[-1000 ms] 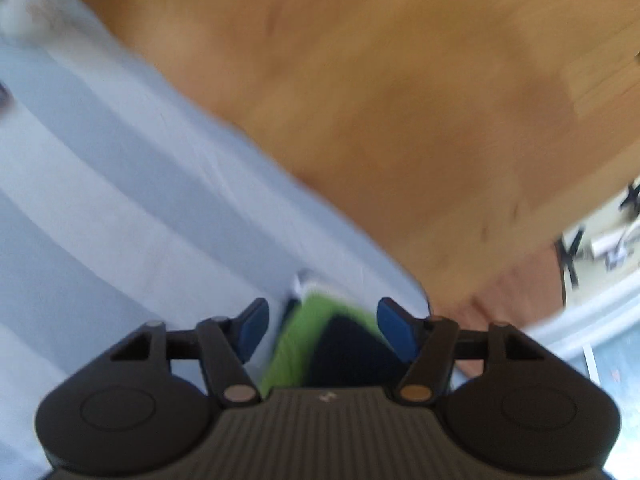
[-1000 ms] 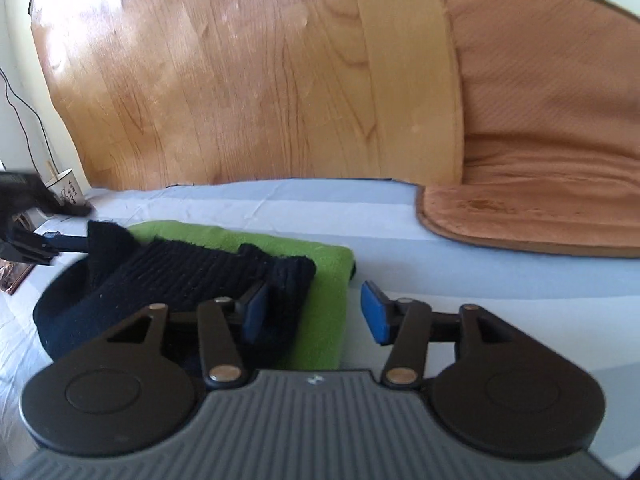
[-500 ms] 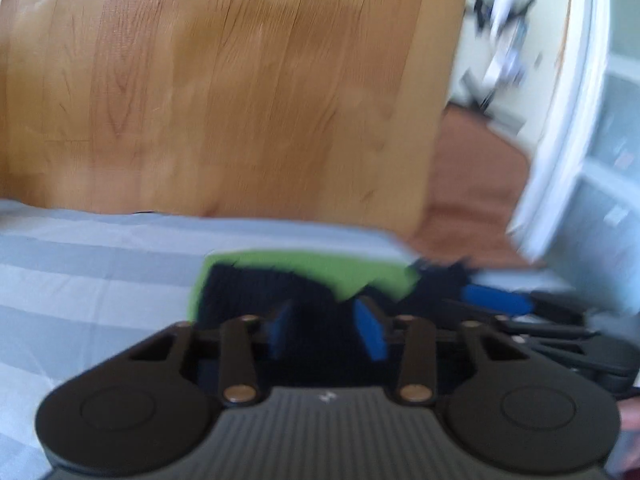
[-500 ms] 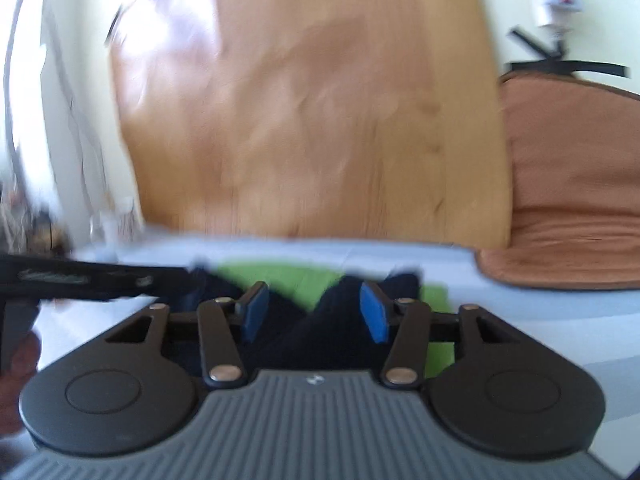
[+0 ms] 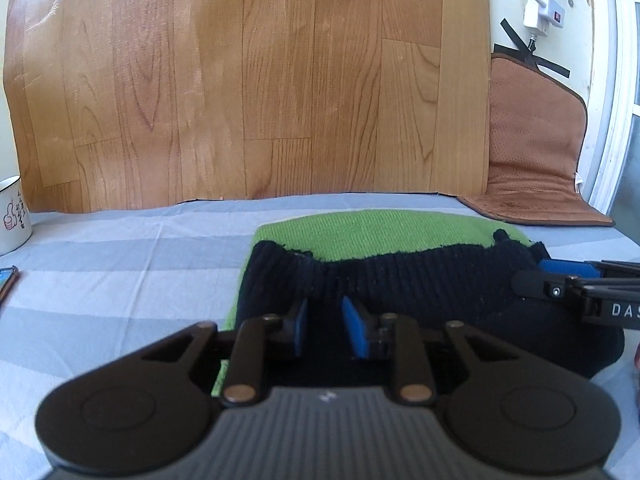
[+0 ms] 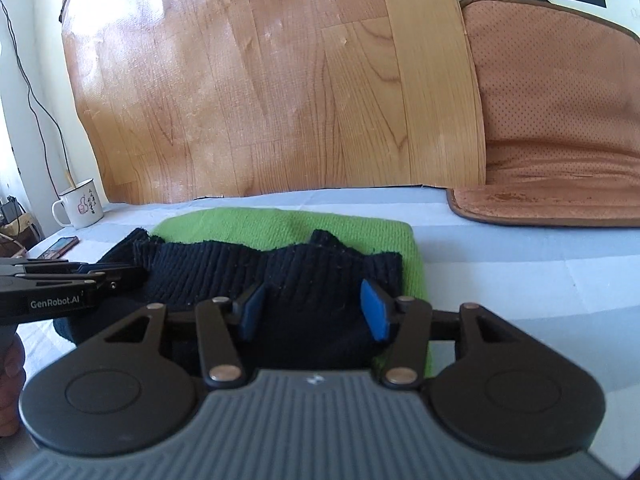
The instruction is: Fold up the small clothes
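Observation:
A dark navy knit garment [image 5: 420,280] lies on top of a folded green knit garment [image 5: 380,232] on a striped blue-grey sheet. My left gripper [image 5: 323,330] sits at the navy knit's near edge, its blue pads close together with dark knit between them. My right gripper [image 6: 312,312] is open over the navy knit [image 6: 300,276], pads wide apart, resting at its near edge; the green garment [image 6: 280,224] shows behind. Each gripper shows in the other's view, the right one [image 5: 560,276] at the knit's right end, the left one [image 6: 96,276] at its left end.
A white mug [image 6: 80,204] and a phone [image 6: 60,248] sit at the left on the sheet [image 5: 120,264]. A brown cushion [image 6: 560,120] leans at the back right. A wood-pattern panel [image 5: 260,80] stands behind.
Both grippers swung to face the garments and came to rest at the navy knit's near edge. The left jaws narrowed from wide open to nearly closed on the knit.

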The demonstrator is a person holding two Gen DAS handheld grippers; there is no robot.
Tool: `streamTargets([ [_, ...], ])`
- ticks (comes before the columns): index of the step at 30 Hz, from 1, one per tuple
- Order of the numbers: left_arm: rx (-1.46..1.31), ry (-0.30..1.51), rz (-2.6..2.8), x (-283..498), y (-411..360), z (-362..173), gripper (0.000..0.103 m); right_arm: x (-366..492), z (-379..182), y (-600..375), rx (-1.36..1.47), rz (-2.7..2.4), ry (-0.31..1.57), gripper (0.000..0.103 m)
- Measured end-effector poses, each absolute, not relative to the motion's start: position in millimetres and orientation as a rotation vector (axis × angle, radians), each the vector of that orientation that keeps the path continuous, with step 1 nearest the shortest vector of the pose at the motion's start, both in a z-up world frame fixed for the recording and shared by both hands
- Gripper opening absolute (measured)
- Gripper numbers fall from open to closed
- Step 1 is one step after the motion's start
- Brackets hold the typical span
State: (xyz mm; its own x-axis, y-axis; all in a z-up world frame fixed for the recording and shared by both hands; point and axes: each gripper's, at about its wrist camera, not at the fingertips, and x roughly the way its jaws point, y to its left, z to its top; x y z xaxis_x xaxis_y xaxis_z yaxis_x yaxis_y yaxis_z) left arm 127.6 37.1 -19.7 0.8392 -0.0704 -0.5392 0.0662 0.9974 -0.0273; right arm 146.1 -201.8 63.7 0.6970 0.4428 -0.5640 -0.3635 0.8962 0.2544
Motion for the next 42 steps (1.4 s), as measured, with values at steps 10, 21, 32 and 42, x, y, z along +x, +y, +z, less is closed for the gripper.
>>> streamTargets([
  [10, -0.029, 0.582, -0.087, 125.7, 41.1, -16.5, 0.024, 147.7, 63.9, -195.6, 0.091, 0.446, 0.657, 0.056],
  [21, -0.045, 0.597, -0.097, 124.4, 41.3, -13.2, 0.029, 145.1, 63.5, -185.3, 0.031, 0.414, 0.647, 0.058],
  [32, -0.031, 0.599, -0.121, 121.1, 36.9, -14.1, 0.044, 142.0, 63.2, -180.5, 0.019, 0.364, 0.636, 0.065],
  [42, -0.025, 0.598, -0.134, 121.0, 36.4, -14.9, 0.05, 83.1, 91.9, -188.1, 0.181, 0.262, 0.47, 0.083],
])
